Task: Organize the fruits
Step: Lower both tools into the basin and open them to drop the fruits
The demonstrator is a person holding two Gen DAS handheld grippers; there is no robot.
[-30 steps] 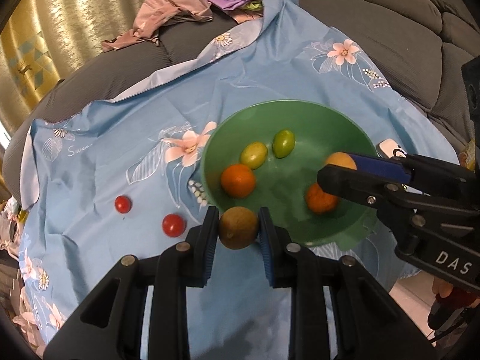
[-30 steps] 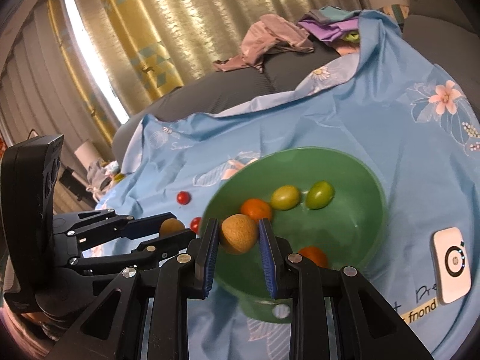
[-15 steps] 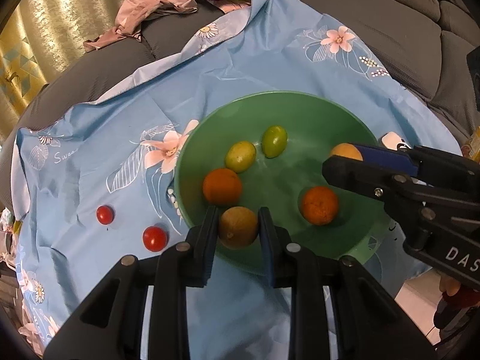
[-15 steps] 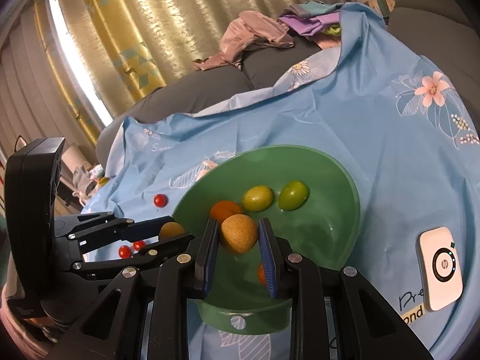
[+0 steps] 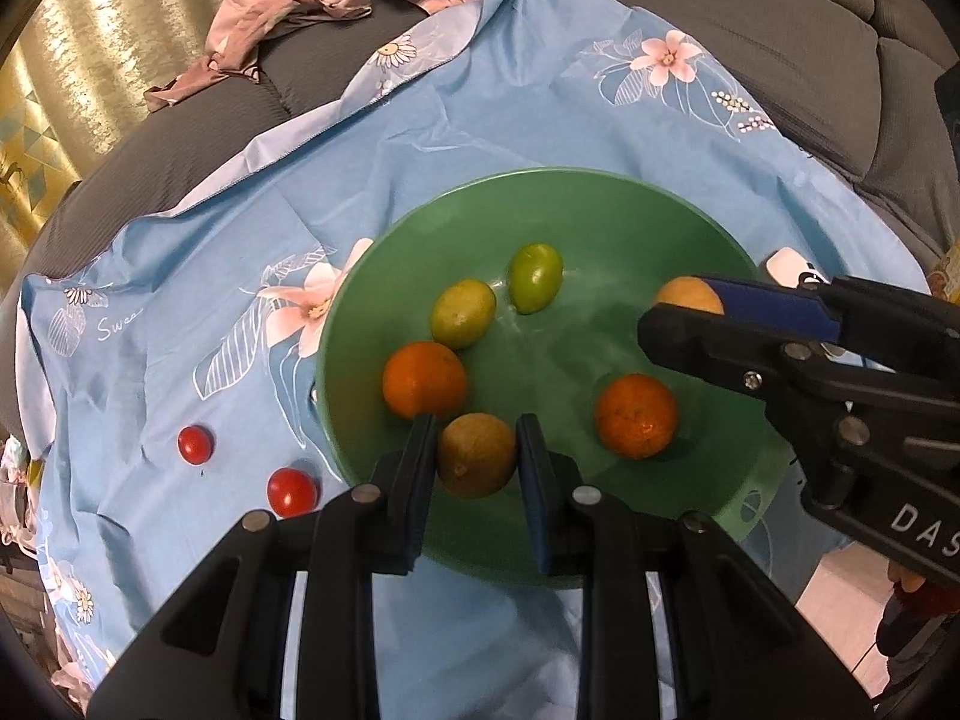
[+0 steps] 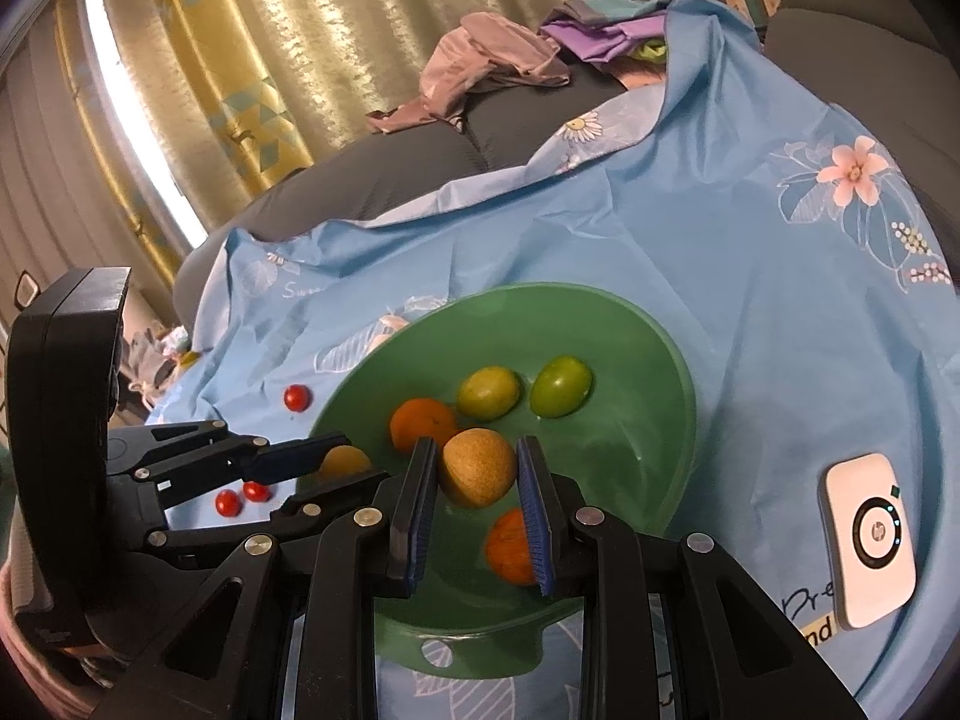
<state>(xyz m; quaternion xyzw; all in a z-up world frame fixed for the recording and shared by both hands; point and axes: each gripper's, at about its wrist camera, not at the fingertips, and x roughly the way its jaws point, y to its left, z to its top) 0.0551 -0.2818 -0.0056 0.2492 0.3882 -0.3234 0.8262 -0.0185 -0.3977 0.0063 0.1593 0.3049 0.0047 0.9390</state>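
Observation:
A green bowl [image 5: 600, 198] [image 6: 678, 360] sits on a blue flowered cloth. In it lie two oranges [image 5: 425, 380] [image 5: 637, 416] and two green fruits [image 5: 463, 312] [image 5: 535, 277]. My left gripper [image 5: 477, 450] is shut on a brownish-yellow round fruit [image 5: 477, 459] just inside the bowl's near rim. My right gripper [image 6: 477, 462] is shut on a tan round fruit [image 6: 477, 468] above the bowl's middle. In the left wrist view the right gripper [image 5: 678, 312] reaches in from the right. Two cherry tomatoes [image 5: 195, 444] [image 5: 292, 492] lie on the cloth left of the bowl.
A white device [image 6: 870, 540] lies on the cloth right of the bowl. Crumpled clothes [image 6: 492, 60] are heaped on the grey sofa [image 5: 780, 18] behind. Curtains [image 6: 270, 60] hang at the far left. The cloth's edge drops off just below the bowl.
Both grippers have moved forward with their fruits. The left one has gone from the bowl's near rim to over its inside and has sunk a little.

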